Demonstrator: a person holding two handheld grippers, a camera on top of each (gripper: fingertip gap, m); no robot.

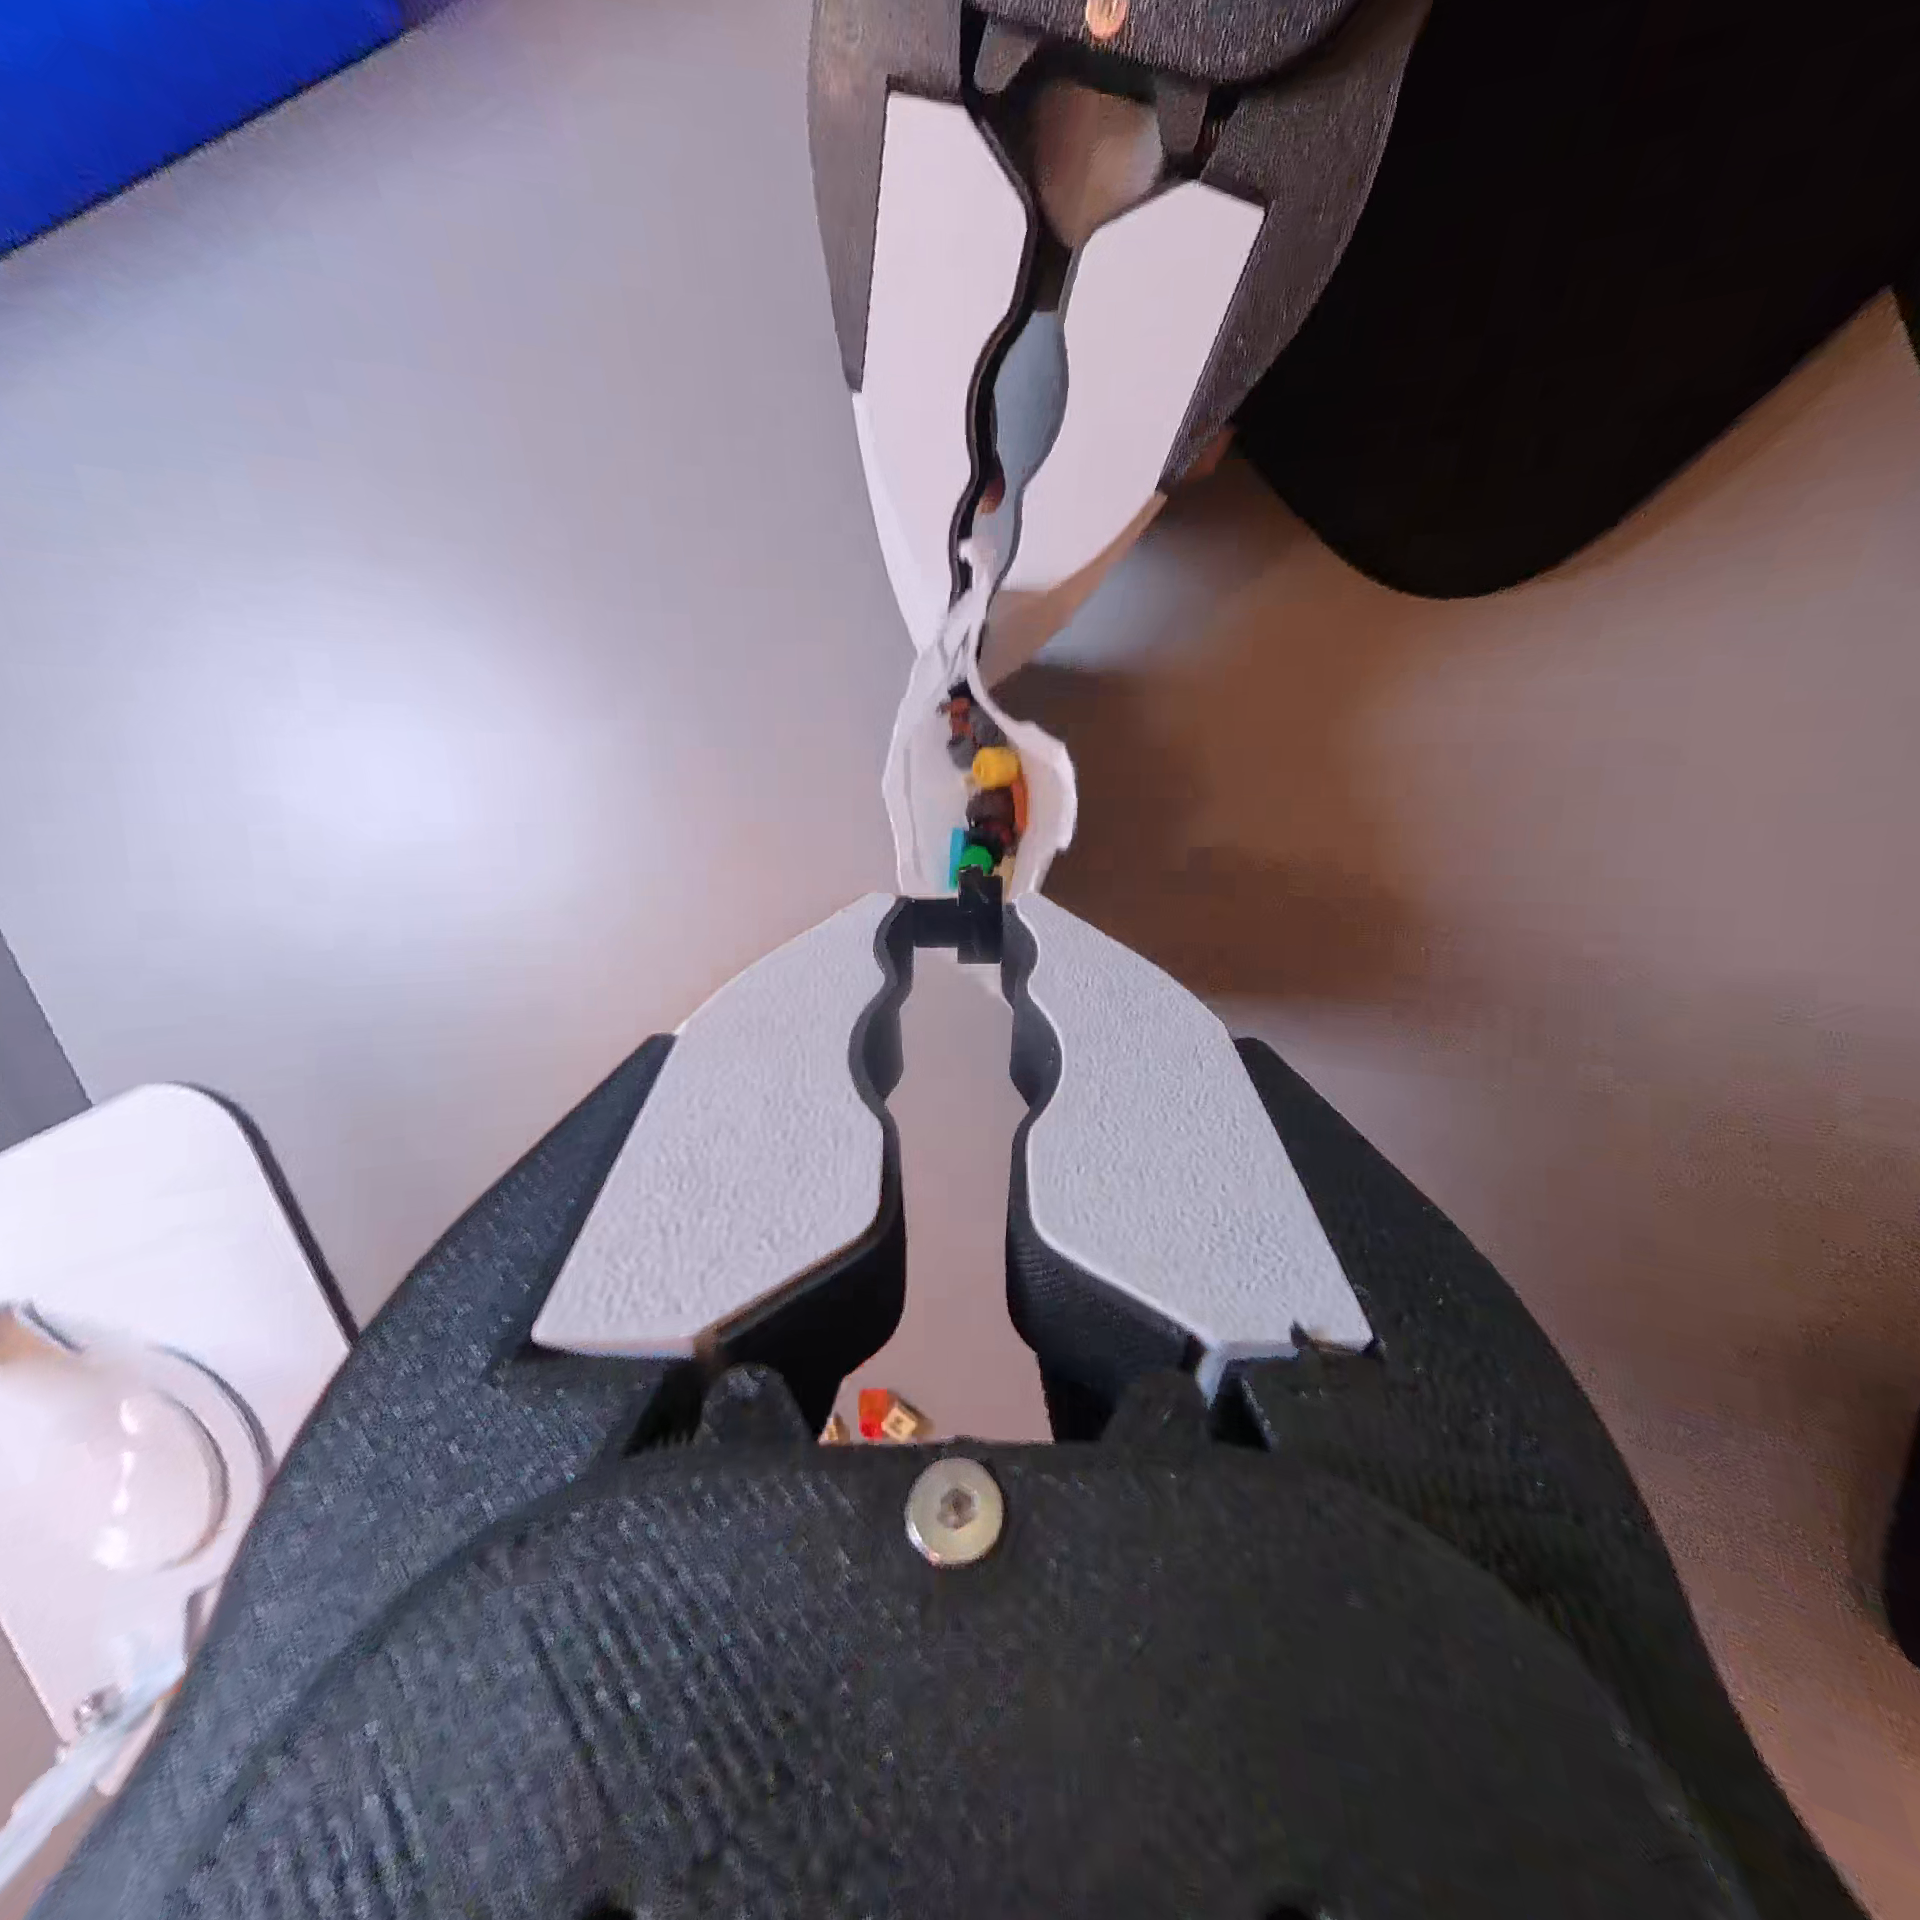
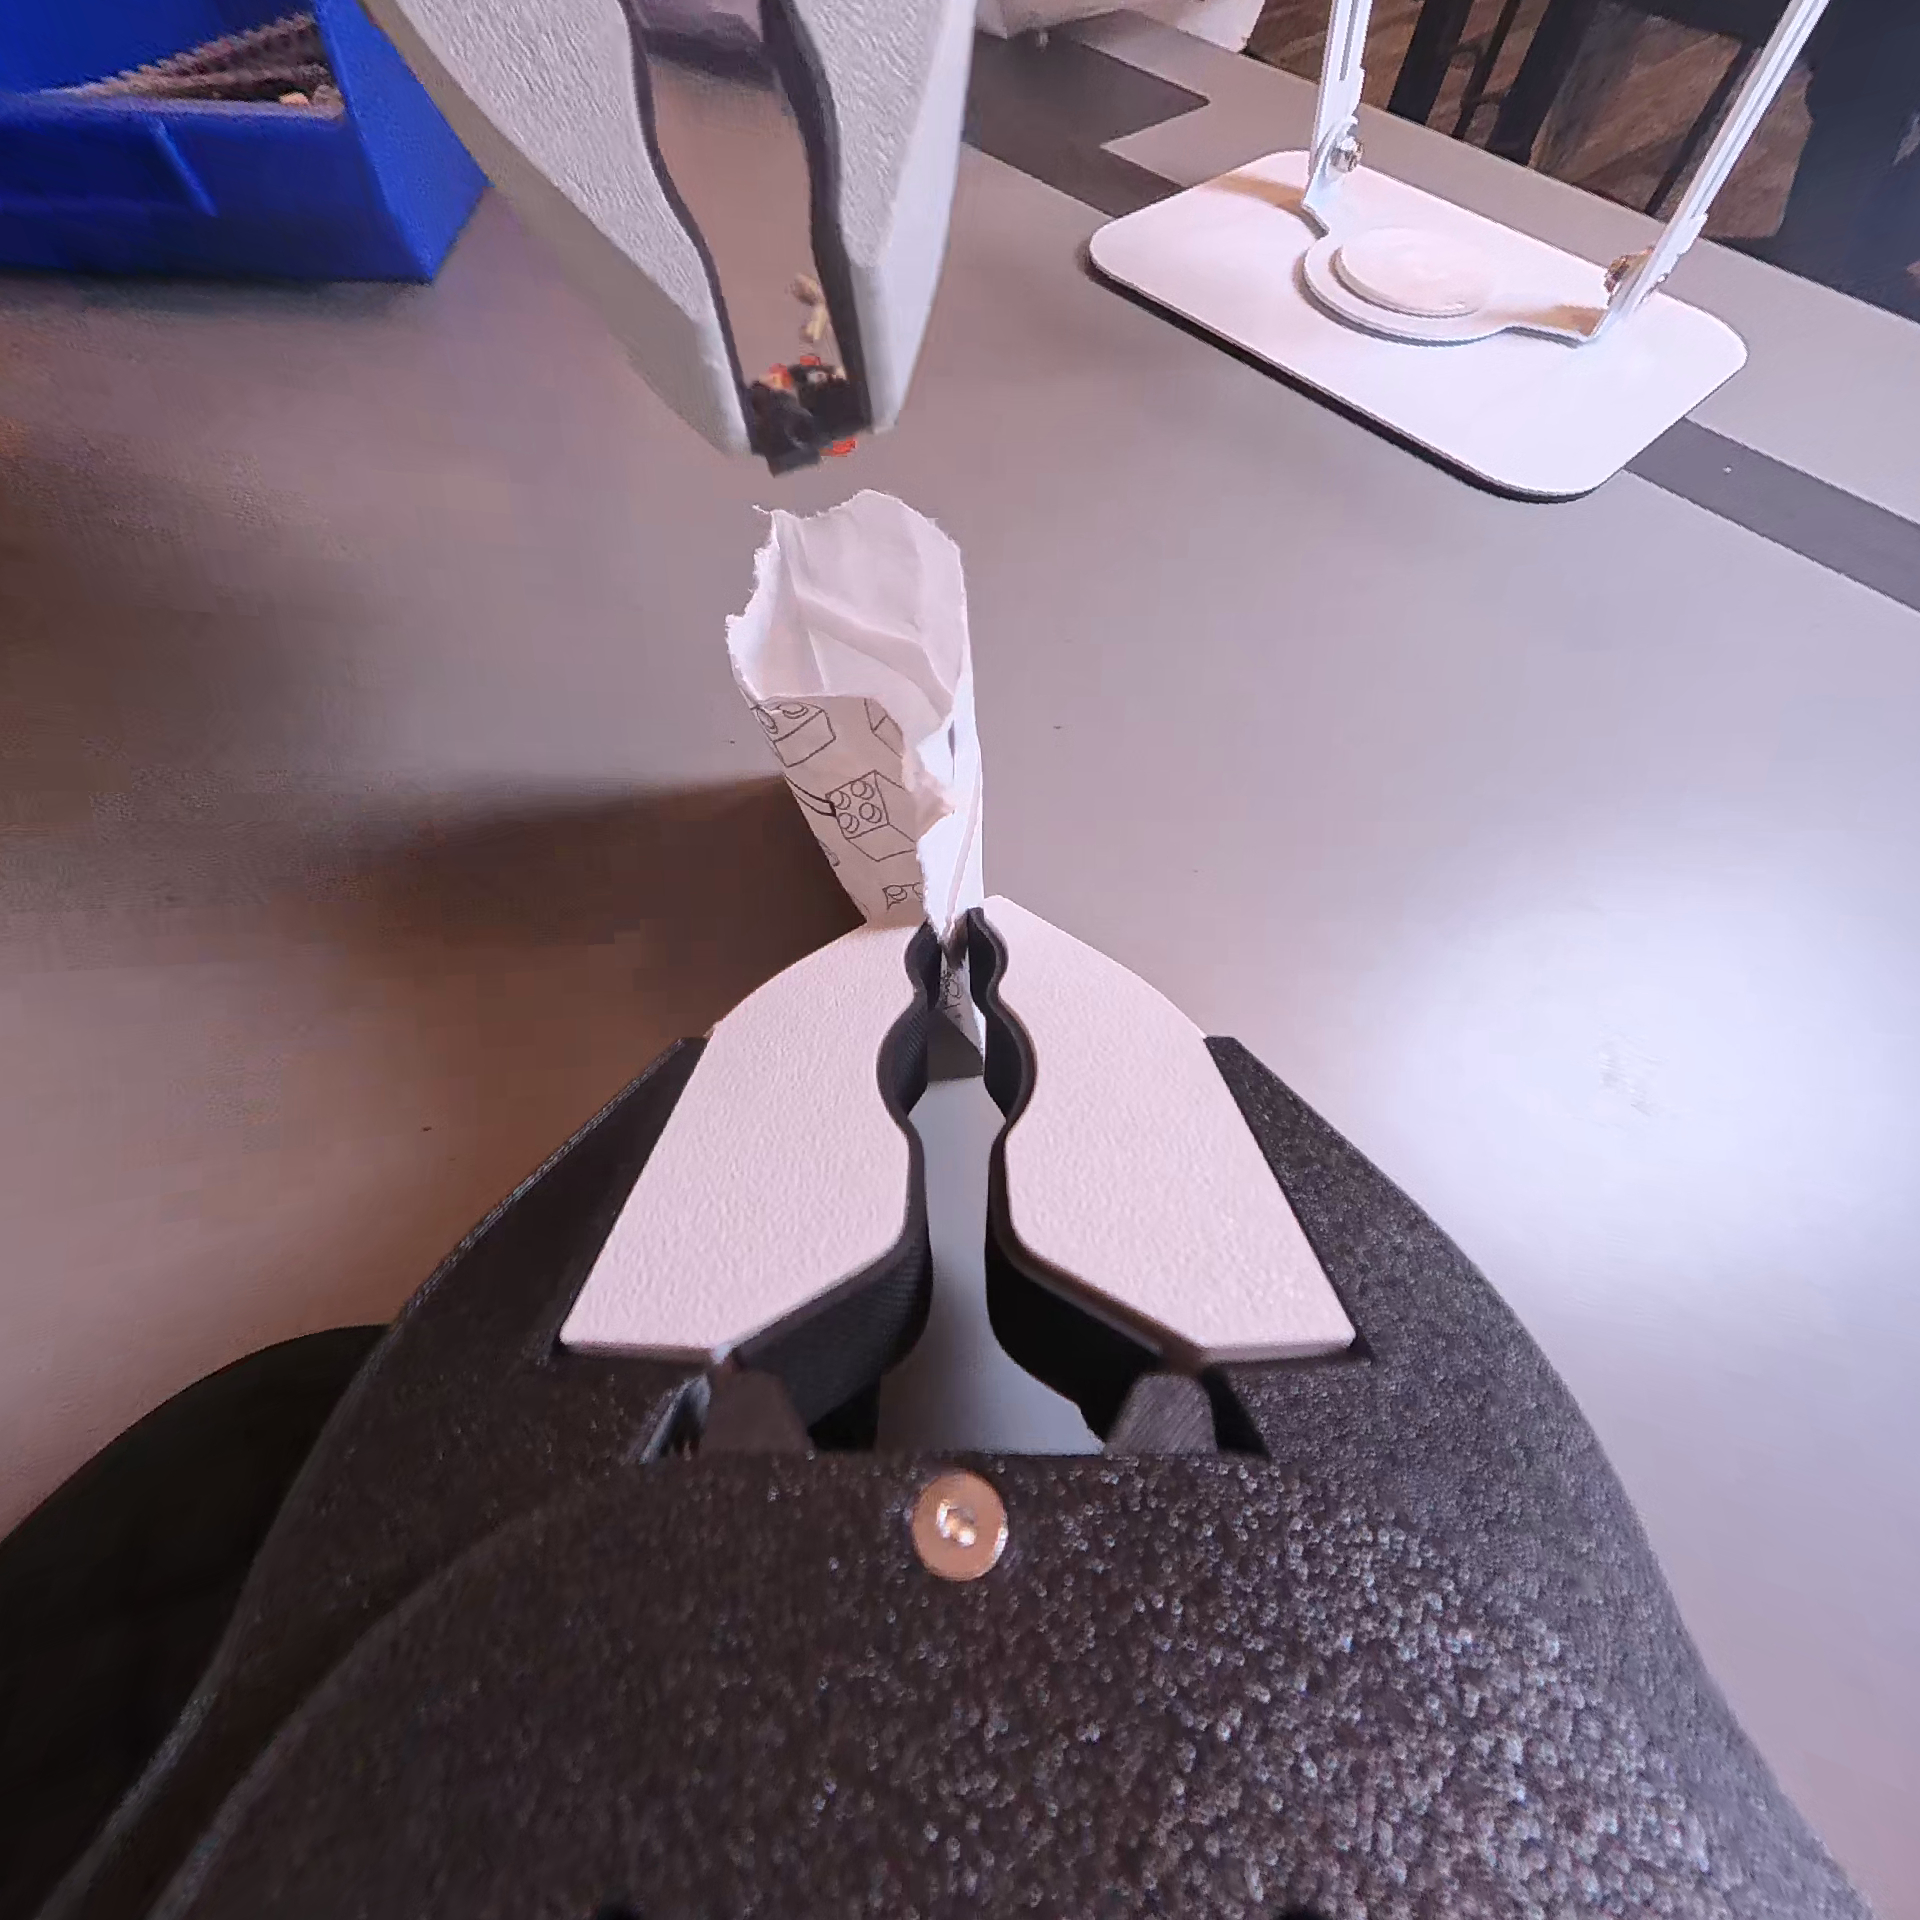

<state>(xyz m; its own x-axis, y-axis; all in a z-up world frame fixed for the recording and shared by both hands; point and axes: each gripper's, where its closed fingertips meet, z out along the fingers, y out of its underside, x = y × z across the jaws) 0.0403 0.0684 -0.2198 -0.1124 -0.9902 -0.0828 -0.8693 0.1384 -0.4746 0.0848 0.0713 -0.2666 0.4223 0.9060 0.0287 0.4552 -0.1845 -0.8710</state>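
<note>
Right gripper (image 2: 951,935) jaws pinch white paper bag (image 2: 862,665) torn open above grey surface (image 2: 1351,831); left gripper (image 1: 956,920) jaws clamp small black brick (image 1: 971,920) at bag mouth

grey table (image 2: 1455,831) w/ blue bin (image 2: 208,187), white stand base (image 2: 1455,343), maybe small bricks (image 1: 878,1418).

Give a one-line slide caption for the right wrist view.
Right gripper pinches a torn white paper bag upright, facing the left gripper holding a small black piece.

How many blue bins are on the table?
1. The blue bin stands at the far left of the table, behind the left tool. The left wrist view shows only its corner. Others may be outside the views.
</note>
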